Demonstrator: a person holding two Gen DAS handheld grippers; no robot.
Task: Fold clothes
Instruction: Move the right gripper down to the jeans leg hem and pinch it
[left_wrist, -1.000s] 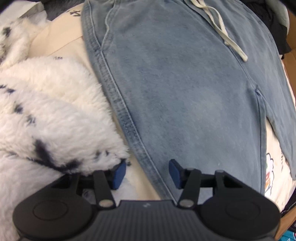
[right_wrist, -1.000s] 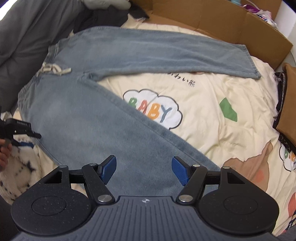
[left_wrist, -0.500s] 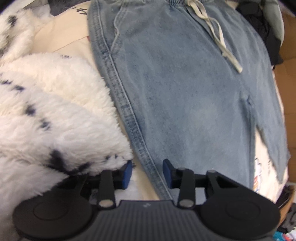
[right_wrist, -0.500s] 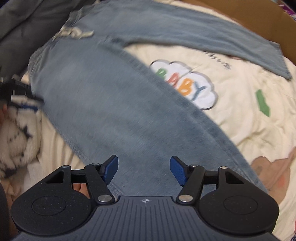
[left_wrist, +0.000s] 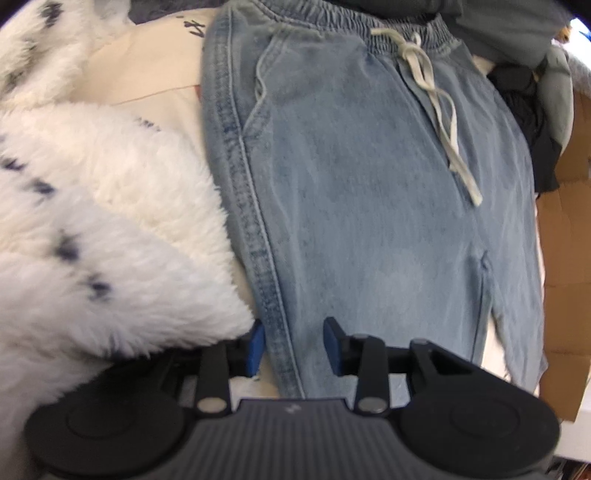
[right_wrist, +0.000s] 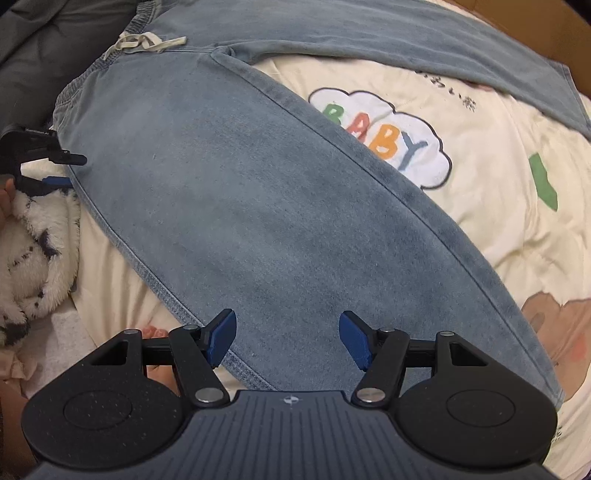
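Light blue jeans (left_wrist: 351, 221) with an elastic waist and a white drawstring (left_wrist: 439, 122) lie flat on the bed, legs spread apart (right_wrist: 258, 221). My left gripper (left_wrist: 294, 347) points down at the outer side seam near the hip. Its jaws are closing, and the seam edge lies between the blue pads with gaps on both sides. In the right wrist view the left gripper (right_wrist: 68, 170) sits at the jeans' left edge. My right gripper (right_wrist: 288, 338) hovers open over the nearer trouser leg, near its outer edge, with denim below the pads.
A fluffy white garment with dark spots (left_wrist: 110, 240) crowds the left gripper's left finger. The cream bed cover with a "BABY" cloud (right_wrist: 388, 136) lies under the jeans. Cardboard (left_wrist: 565, 258) borders the bed, with dark clothes (left_wrist: 532, 122) and grey fabric (right_wrist: 44, 55) beyond the waistband.
The left gripper's jaws have narrowed and shifted so the jeans' side seam now sits between them. The right gripper has dropped closer to the trouser leg, still wide.
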